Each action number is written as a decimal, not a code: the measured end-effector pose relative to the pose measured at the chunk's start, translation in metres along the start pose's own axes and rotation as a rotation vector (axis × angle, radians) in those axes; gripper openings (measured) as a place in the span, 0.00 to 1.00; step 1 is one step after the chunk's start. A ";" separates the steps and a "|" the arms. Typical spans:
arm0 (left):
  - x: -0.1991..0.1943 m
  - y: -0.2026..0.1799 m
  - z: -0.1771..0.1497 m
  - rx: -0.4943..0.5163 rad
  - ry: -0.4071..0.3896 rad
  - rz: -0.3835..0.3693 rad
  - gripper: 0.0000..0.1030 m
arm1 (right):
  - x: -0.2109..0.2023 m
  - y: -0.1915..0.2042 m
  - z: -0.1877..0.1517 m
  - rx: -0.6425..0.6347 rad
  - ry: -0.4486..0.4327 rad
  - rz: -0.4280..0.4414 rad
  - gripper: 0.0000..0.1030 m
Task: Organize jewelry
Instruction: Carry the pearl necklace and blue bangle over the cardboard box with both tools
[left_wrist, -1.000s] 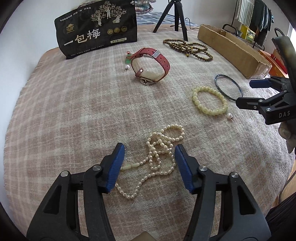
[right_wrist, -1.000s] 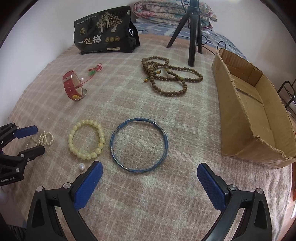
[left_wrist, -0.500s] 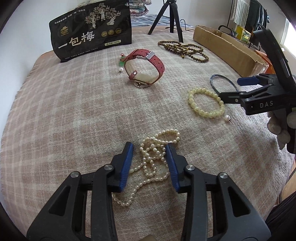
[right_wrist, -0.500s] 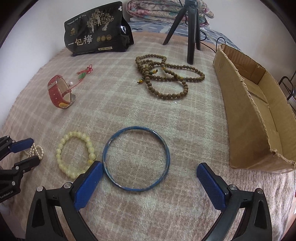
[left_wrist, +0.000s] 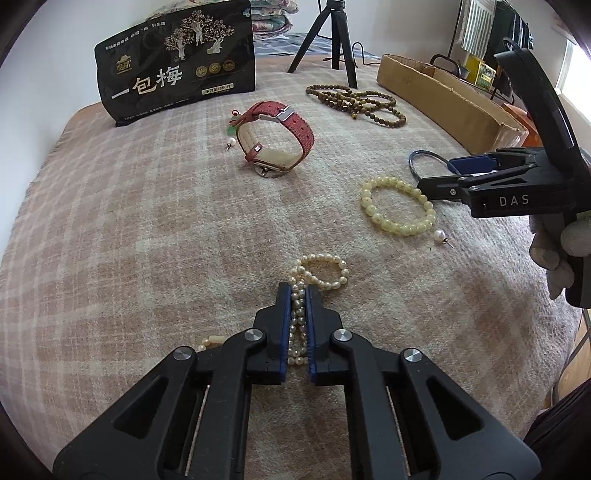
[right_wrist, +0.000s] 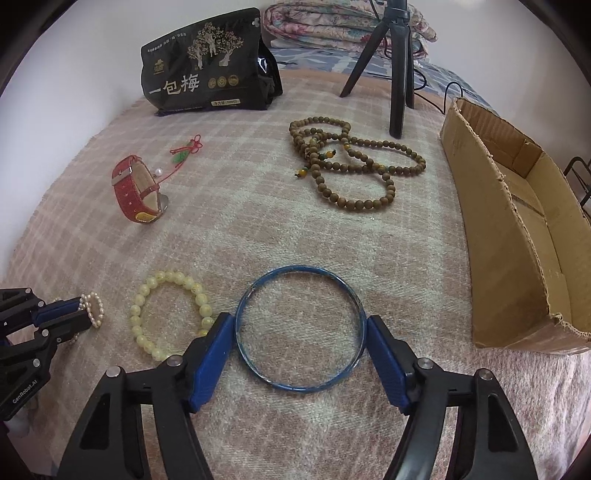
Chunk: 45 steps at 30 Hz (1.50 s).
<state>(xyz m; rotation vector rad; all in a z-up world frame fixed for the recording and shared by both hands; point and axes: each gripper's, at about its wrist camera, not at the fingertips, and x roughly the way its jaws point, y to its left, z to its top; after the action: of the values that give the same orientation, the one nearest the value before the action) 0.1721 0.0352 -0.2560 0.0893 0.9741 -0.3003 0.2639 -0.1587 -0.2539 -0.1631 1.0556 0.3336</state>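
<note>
My left gripper (left_wrist: 297, 291) is shut on the white pearl necklace (left_wrist: 325, 271), bunched between its blue pads on the plaid blanket; it also shows in the right wrist view (right_wrist: 92, 309). My right gripper (right_wrist: 300, 326) has its pads against both sides of the blue bangle (right_wrist: 300, 326), which lies flat on the blanket. The bangle is partly hidden behind that gripper in the left wrist view (left_wrist: 421, 158). A cardboard box (right_wrist: 517, 236) lies at the right.
A yellow bead bracelet (right_wrist: 170, 314) and a loose pearl earring (left_wrist: 440, 236) lie between the grippers. Farther off are a red watch (right_wrist: 136, 192), a brown bead necklace (right_wrist: 351, 162), a red-and-green charm (right_wrist: 186, 149), a black snack bag (right_wrist: 207, 62) and a tripod (right_wrist: 397, 66).
My left gripper has closed on the pearl necklace. My right gripper has moved forward and narrowed until its pads reach the blue bangle's sides.
</note>
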 end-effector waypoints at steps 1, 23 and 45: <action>-0.001 0.002 0.000 -0.012 0.001 -0.008 0.05 | 0.000 -0.001 0.000 0.003 -0.001 0.002 0.72; -0.064 0.001 0.016 -0.039 -0.117 0.032 0.04 | -0.069 -0.004 -0.012 0.005 -0.094 0.012 0.72; -0.108 -0.060 0.106 0.027 -0.272 -0.077 0.04 | -0.166 -0.086 -0.025 0.095 -0.208 -0.075 0.72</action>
<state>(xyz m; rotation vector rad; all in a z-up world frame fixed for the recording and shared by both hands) 0.1829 -0.0211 -0.1033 0.0342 0.7051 -0.3853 0.1979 -0.2780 -0.1234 -0.0802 0.8554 0.2270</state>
